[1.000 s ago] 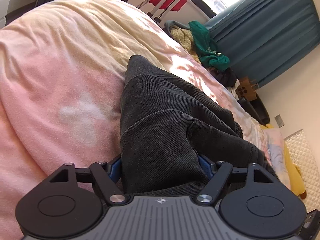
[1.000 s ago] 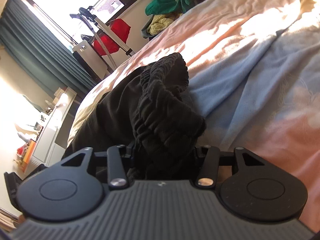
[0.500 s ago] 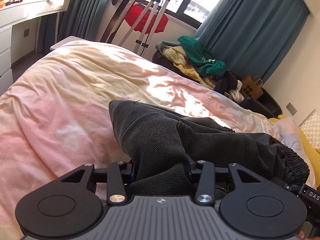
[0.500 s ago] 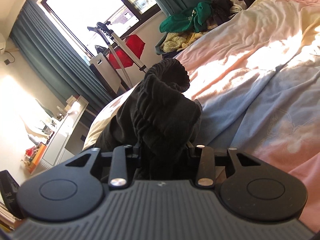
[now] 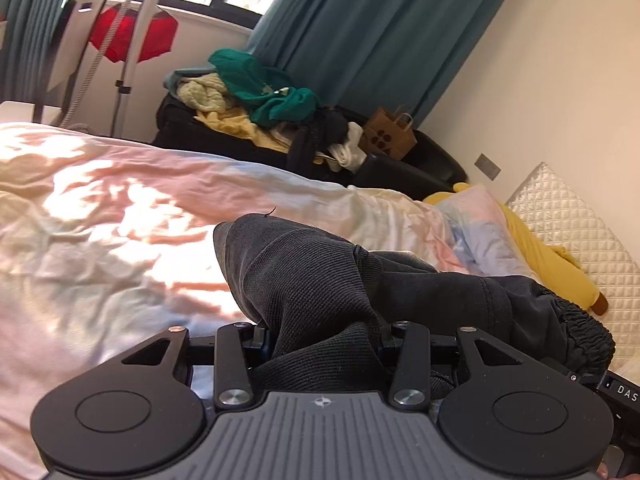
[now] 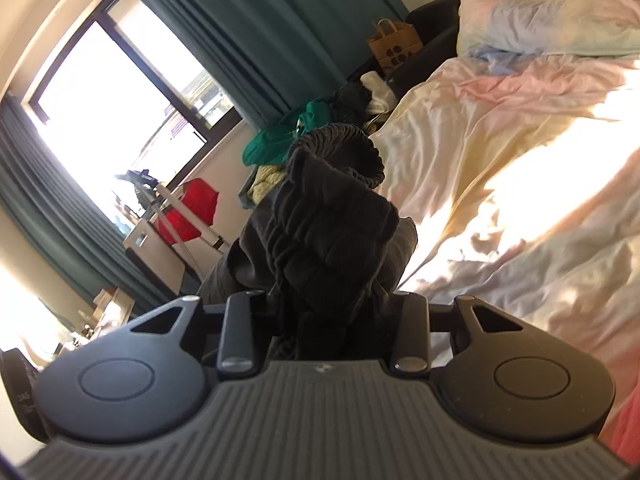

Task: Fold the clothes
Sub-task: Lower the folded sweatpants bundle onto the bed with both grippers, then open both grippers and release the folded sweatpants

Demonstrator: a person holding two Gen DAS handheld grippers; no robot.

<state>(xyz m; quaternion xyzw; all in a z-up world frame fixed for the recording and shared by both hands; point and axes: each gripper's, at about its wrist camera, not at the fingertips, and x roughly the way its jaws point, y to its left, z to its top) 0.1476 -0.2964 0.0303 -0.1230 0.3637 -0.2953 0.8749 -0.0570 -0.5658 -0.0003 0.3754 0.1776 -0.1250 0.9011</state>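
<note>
Charcoal ribbed-knit trousers [image 5: 320, 292] w/ a gathered elastic waistband hang above the pastel tie-dye bed [image 5: 100, 208], left hand-held gripper [image 5: 322, 330] & right hand-held gripper [image 6: 332, 300] each clamped on bunched fabric.

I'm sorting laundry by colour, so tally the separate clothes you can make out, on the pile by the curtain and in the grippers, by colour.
Dark grey, held by both grippers: 1, the trousers
Green: 1, the top
Pale yellow: 1, the knit
Black: 1
White: 1
Total: 5; the pile may hide more.
</note>
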